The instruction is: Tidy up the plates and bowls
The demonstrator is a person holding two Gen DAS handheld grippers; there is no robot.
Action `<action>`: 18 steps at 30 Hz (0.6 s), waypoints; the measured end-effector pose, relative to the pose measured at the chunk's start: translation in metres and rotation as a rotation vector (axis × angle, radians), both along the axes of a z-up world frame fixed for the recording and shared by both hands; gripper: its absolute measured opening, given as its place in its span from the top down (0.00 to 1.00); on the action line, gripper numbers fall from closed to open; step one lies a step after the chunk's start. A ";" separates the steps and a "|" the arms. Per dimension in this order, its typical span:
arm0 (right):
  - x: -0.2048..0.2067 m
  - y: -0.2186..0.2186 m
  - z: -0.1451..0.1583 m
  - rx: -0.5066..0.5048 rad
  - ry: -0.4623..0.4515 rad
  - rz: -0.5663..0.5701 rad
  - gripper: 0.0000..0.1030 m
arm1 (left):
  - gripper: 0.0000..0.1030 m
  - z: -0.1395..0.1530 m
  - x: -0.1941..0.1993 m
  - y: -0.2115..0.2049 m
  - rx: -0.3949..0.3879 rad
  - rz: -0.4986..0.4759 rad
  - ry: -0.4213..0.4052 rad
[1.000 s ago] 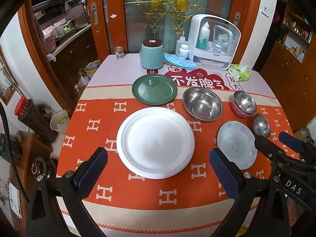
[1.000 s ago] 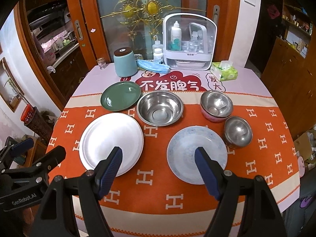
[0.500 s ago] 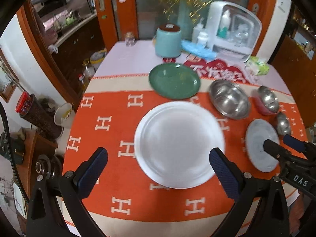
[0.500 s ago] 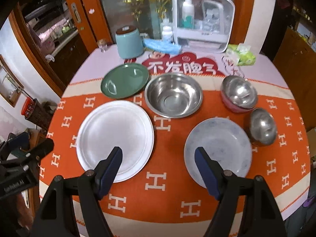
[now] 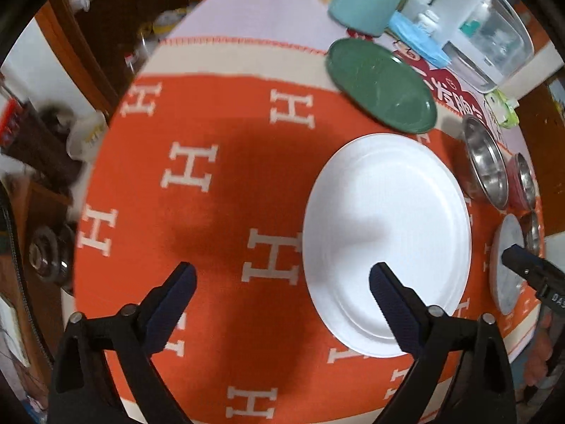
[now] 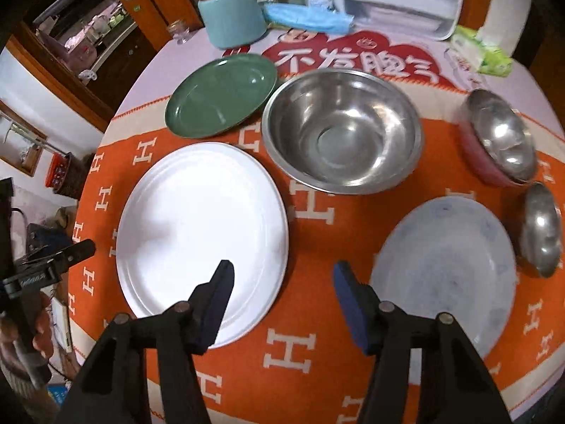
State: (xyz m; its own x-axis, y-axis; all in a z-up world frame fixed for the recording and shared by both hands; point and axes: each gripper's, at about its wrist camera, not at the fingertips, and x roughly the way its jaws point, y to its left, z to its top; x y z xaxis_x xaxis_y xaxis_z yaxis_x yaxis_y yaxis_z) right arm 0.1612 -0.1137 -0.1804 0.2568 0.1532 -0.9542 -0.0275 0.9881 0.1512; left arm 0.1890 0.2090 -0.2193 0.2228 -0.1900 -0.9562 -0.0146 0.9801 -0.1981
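While both grippers' fingers close on nothing | only right view shows pink bowl's (image 6: 485, 166) side

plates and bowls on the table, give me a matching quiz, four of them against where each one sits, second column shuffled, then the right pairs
Things:
1. green plate
2. white plate
3. large steel bowl
4. pale blue-grey plate

Places:
A. beside the small steel bowl, on the right of the right wrist view
B. between the green plate and the steel bowl with the pink outside
C. far left, near the teal canister
D. near left, in front of the green plate

Pairs: 1-C, 2-D, 3-B, 4-A
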 end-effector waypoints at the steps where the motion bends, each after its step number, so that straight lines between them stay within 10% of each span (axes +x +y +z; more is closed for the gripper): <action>1: 0.005 -0.001 -0.005 0.021 0.014 0.000 0.48 | 0.09 -0.006 0.004 0.003 -0.026 -0.002 0.014; 18: 0.040 -0.005 -0.058 0.124 0.184 -0.045 0.75 | 0.34 -0.051 0.036 -0.011 -0.146 -0.069 0.172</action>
State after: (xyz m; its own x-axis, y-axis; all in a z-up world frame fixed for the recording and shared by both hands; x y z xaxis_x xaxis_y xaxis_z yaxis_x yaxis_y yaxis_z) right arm 0.2013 -0.1185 -0.2387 0.0898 0.2649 -0.9601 0.0551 0.9612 0.2703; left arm 0.2254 0.1980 -0.2707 0.0407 -0.3380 -0.9403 0.0056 0.9411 -0.3381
